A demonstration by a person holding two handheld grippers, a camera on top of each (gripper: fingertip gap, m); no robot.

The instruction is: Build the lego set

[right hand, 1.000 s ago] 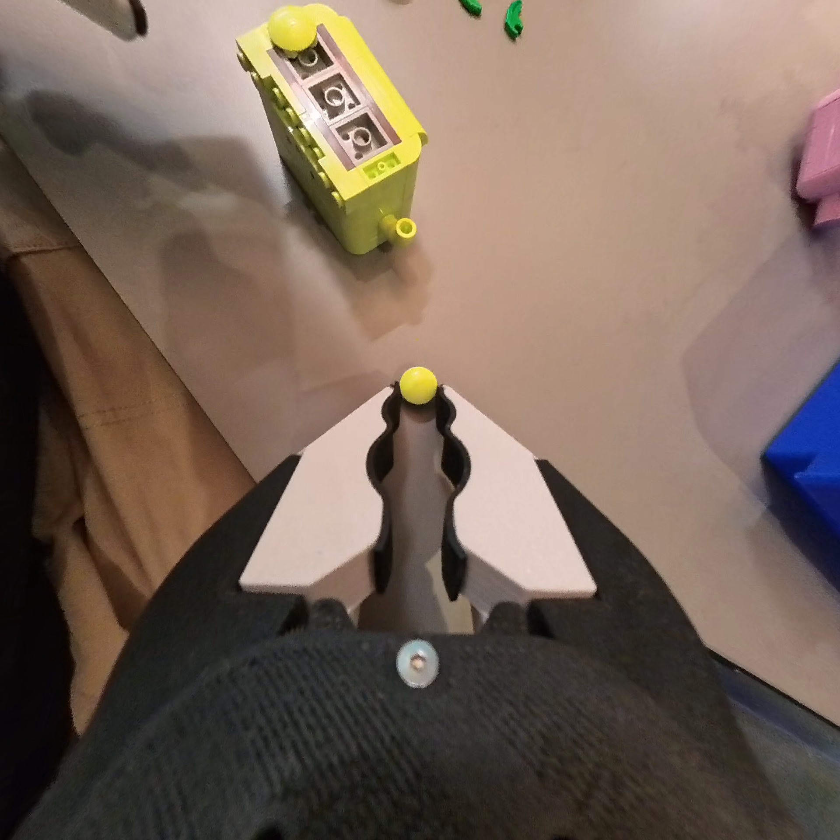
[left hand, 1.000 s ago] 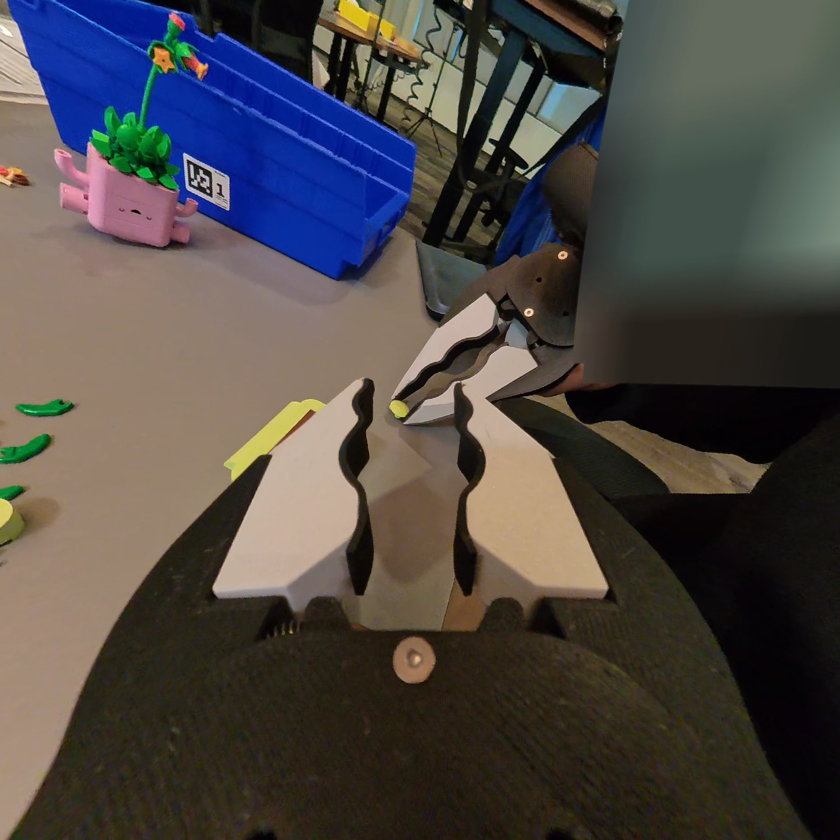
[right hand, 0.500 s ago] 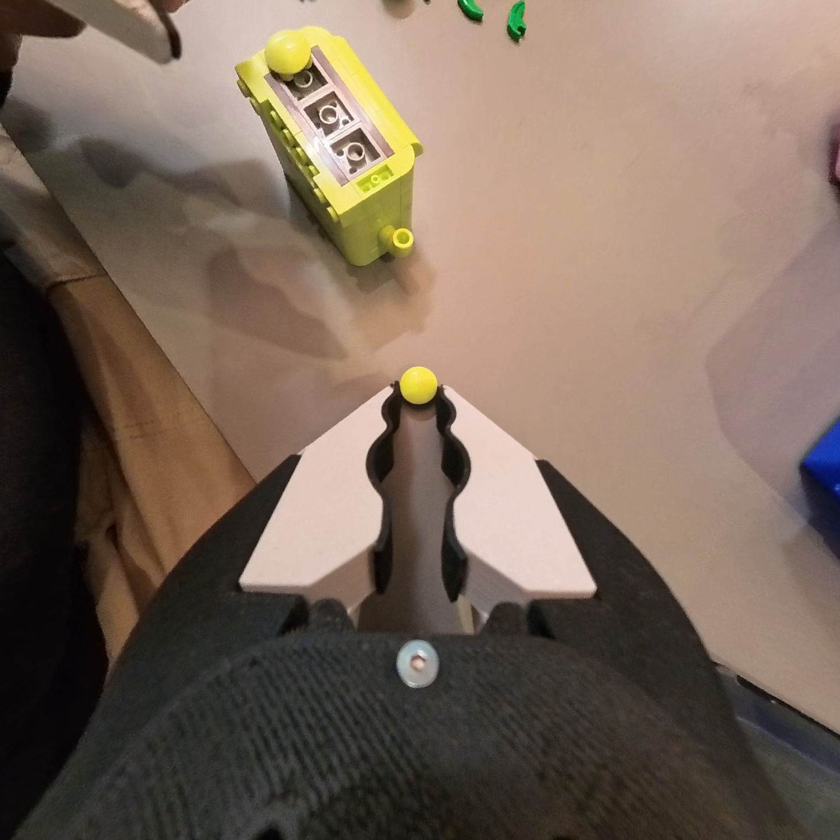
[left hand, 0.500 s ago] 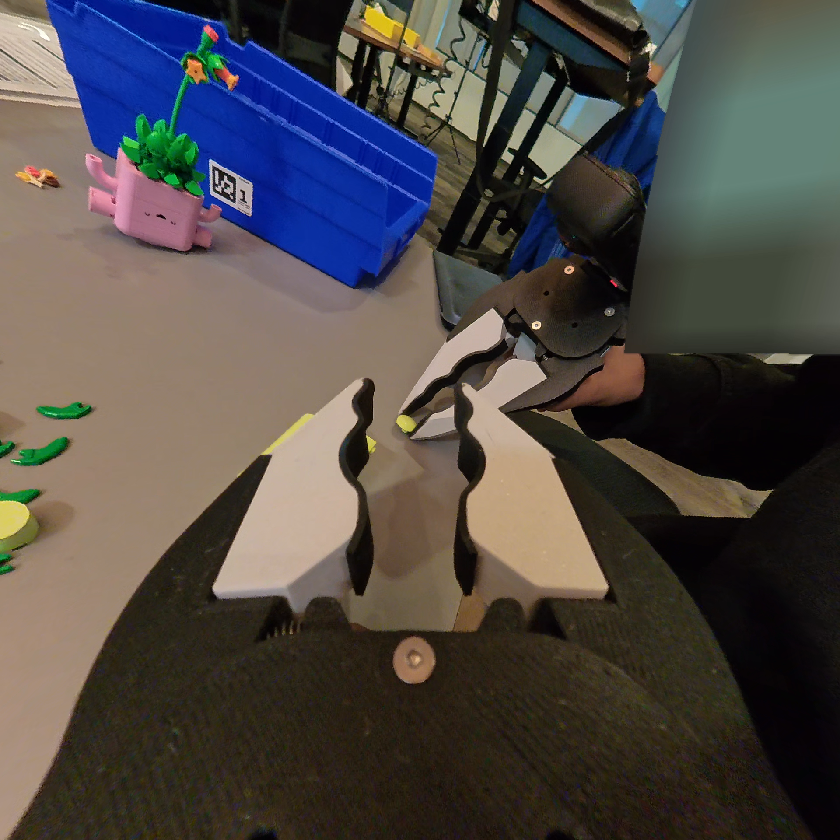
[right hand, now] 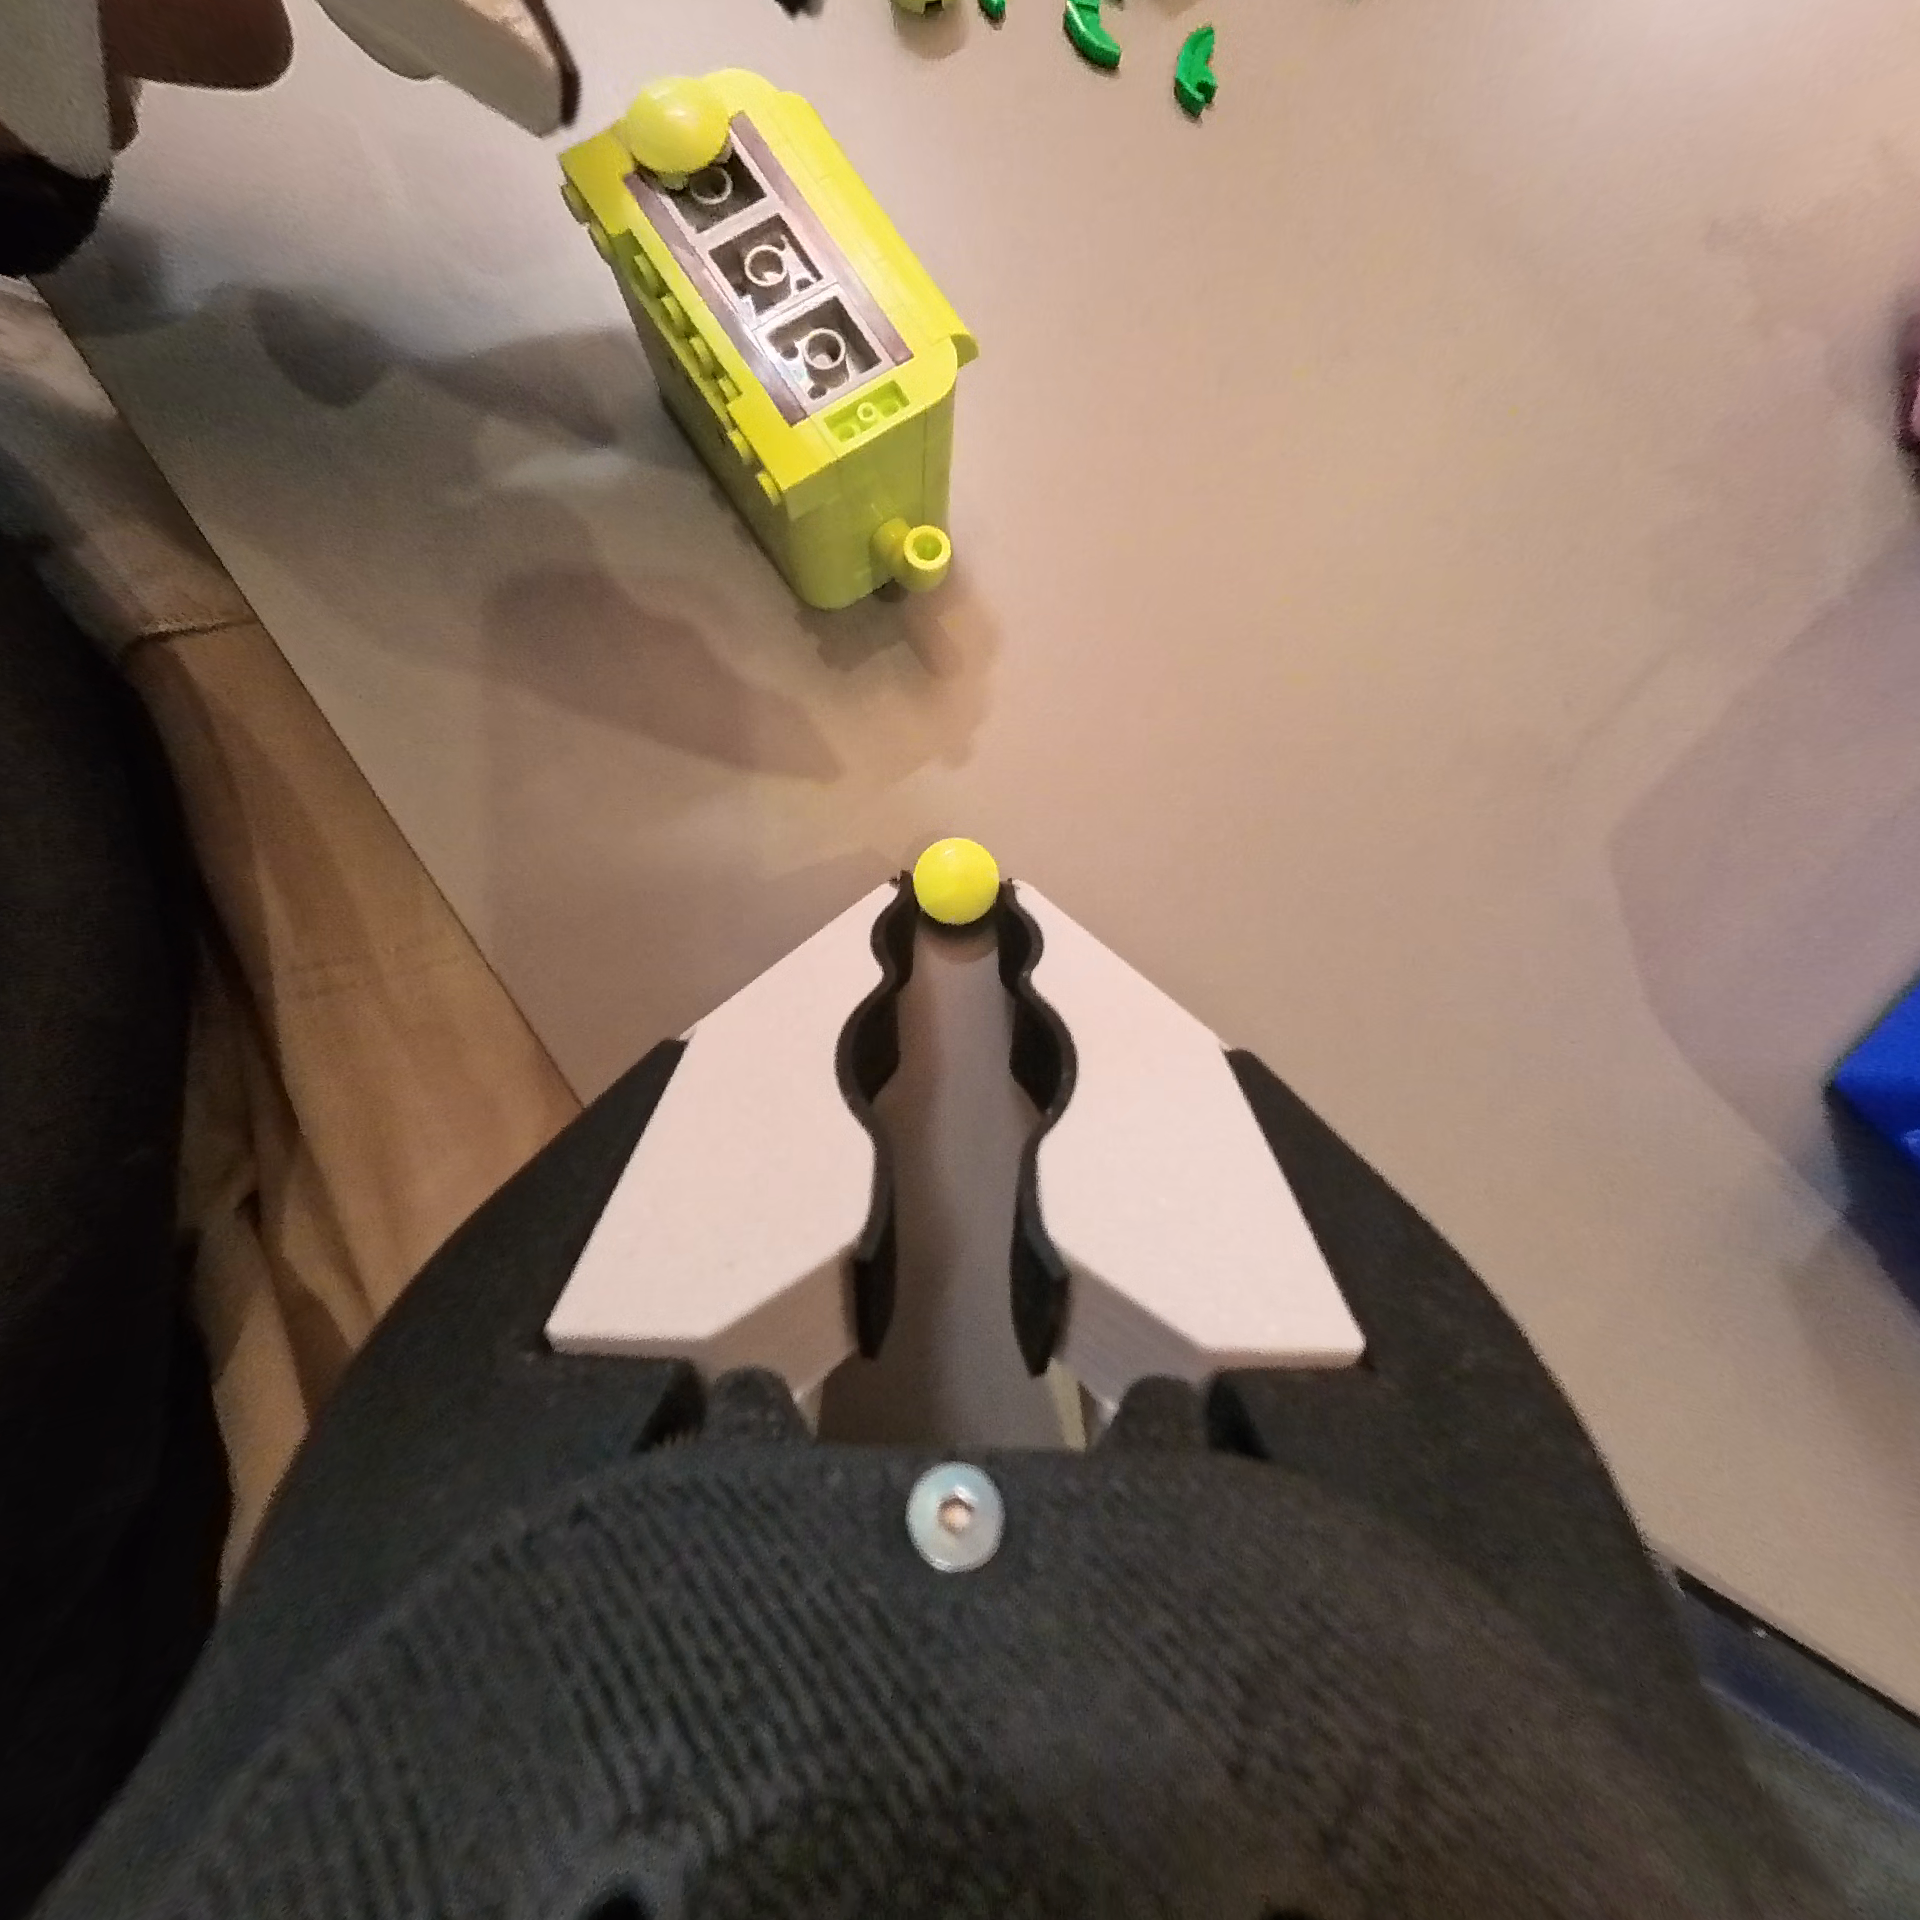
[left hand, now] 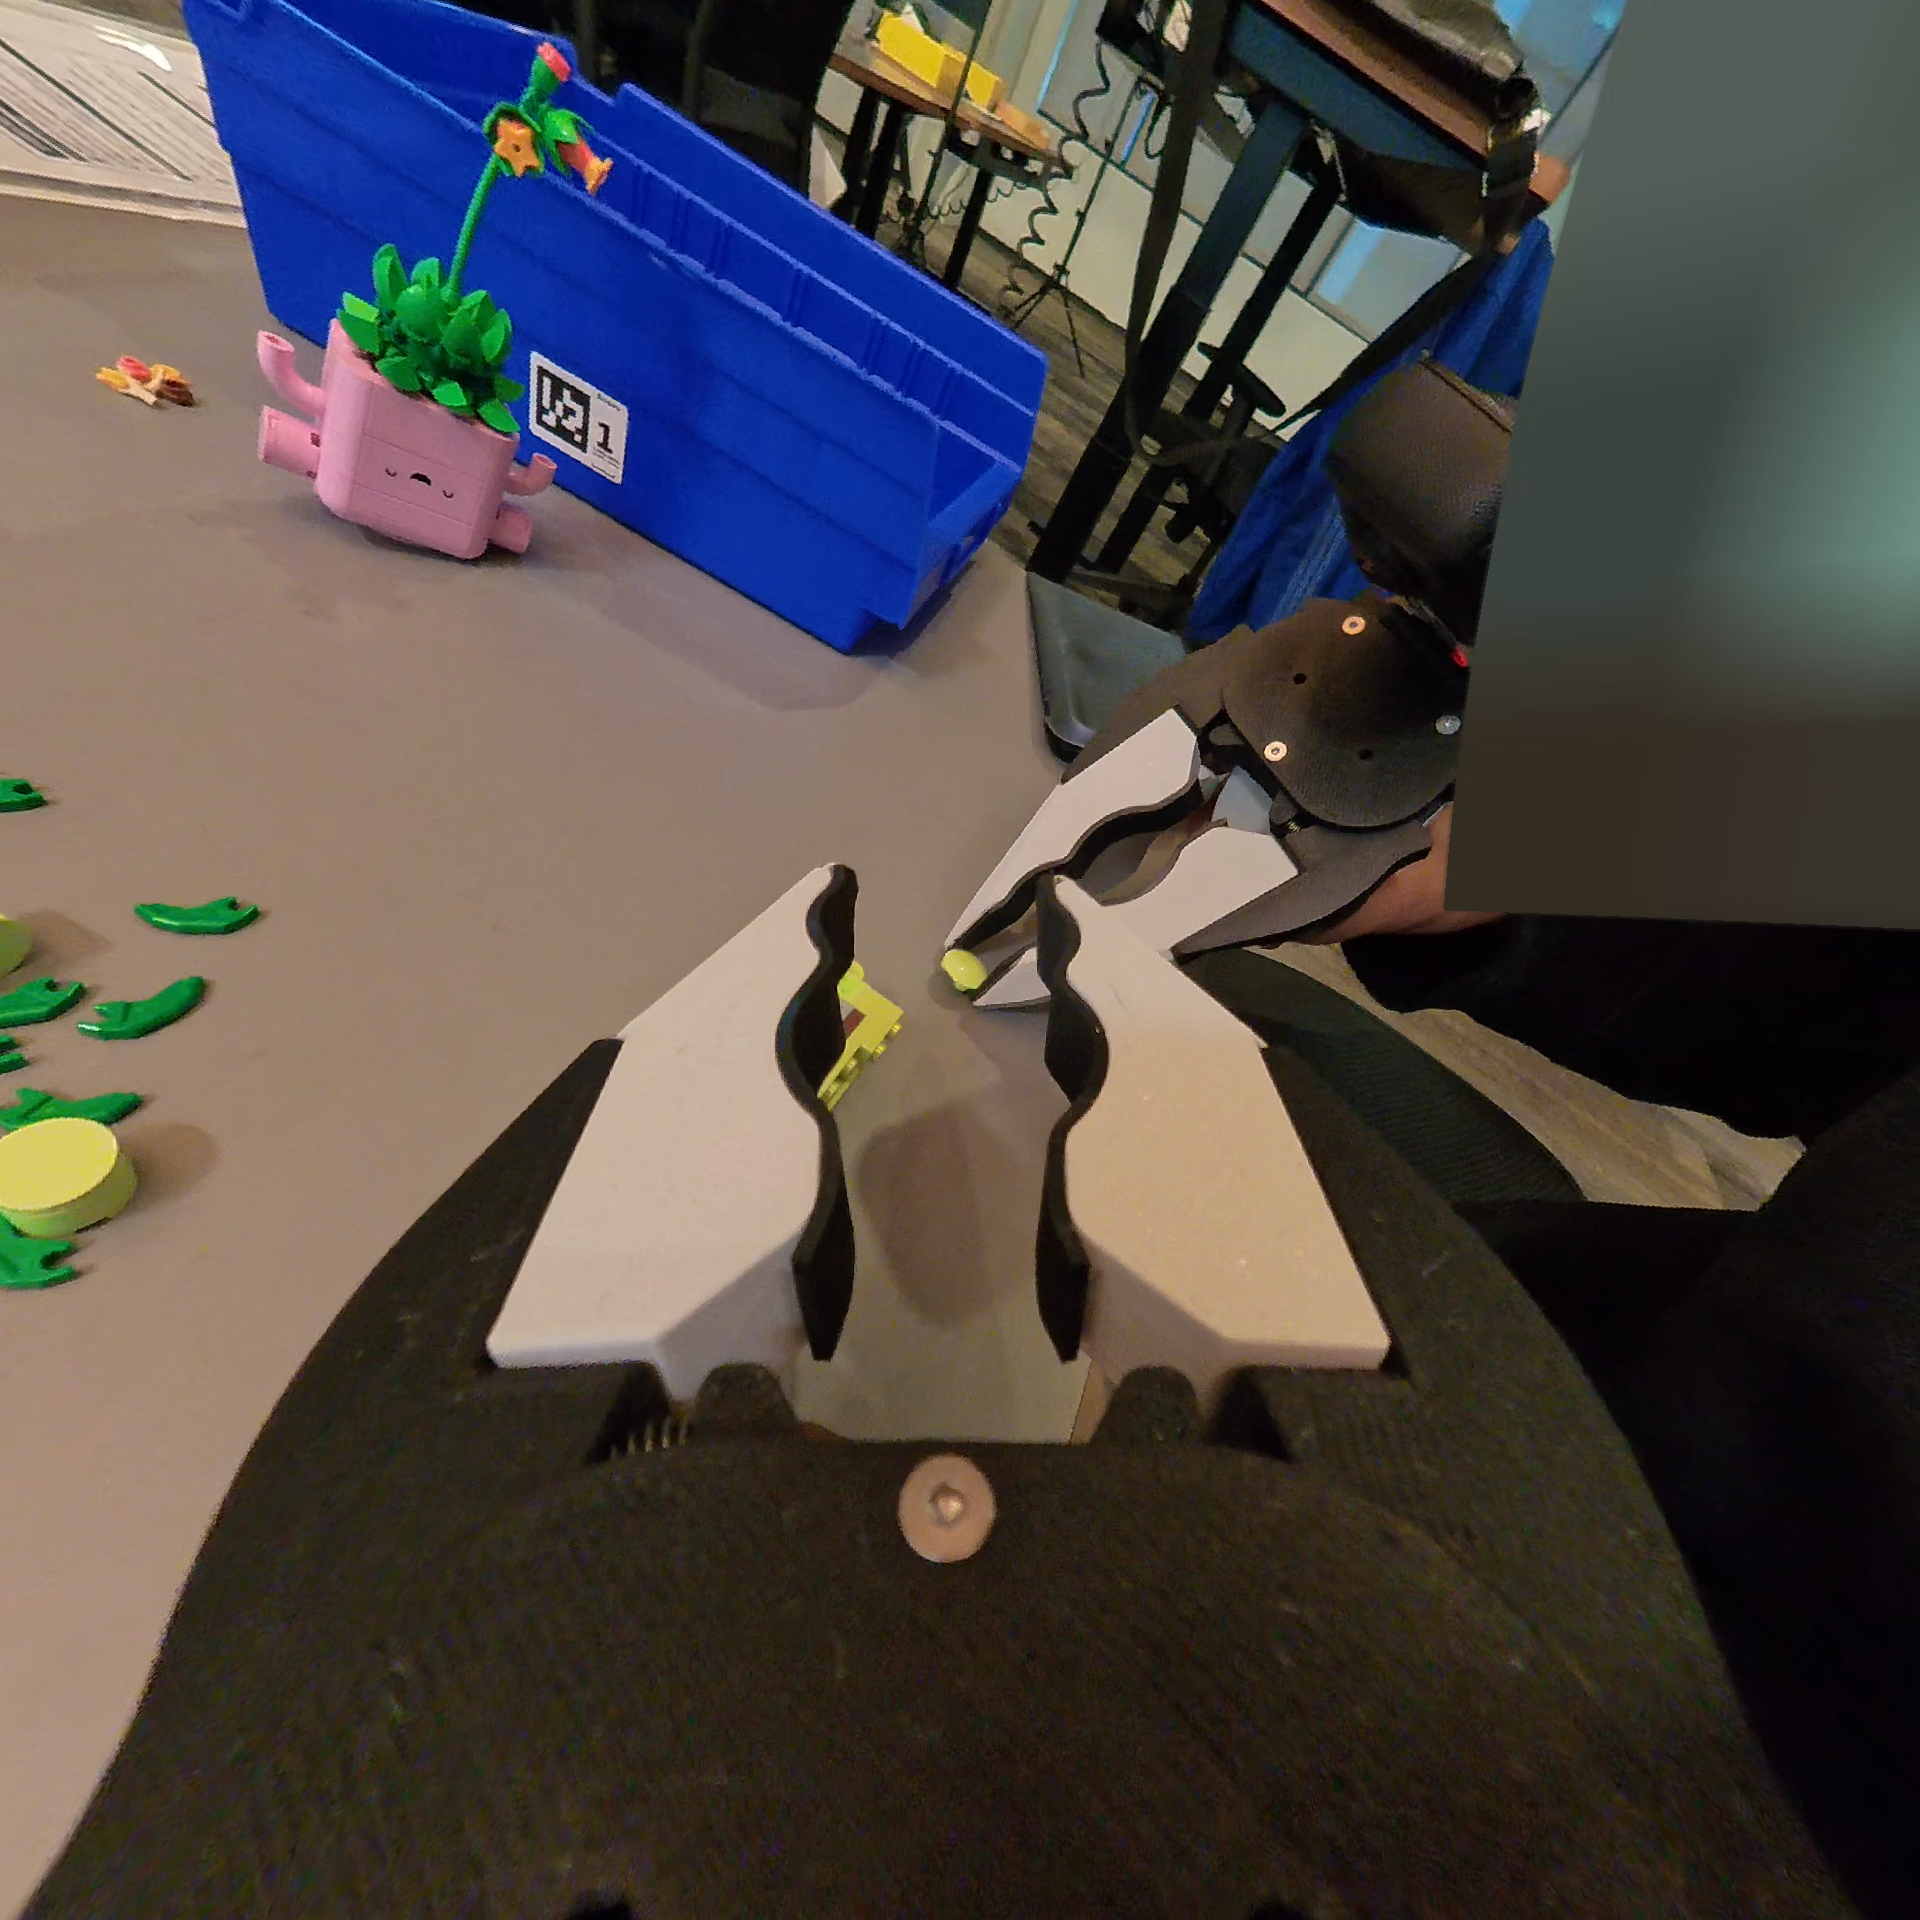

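A lime ball piece (right hand: 955,880) is pinched in the right hand-held gripper (right hand: 955,902) near the lime brick body (right hand: 790,343) on the worktop (right hand: 1351,520), awaiting careful alignment, while the left hand-held gripper (left hand: 945,914) is held open

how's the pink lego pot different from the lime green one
The pink lego pot is finished, topped with green leaves and a tall flower stem; the lime green pot is open, its grey studs bare. Pink stands by the blue bin; lime sits near the table edge. Both are boxy, with small side arms.
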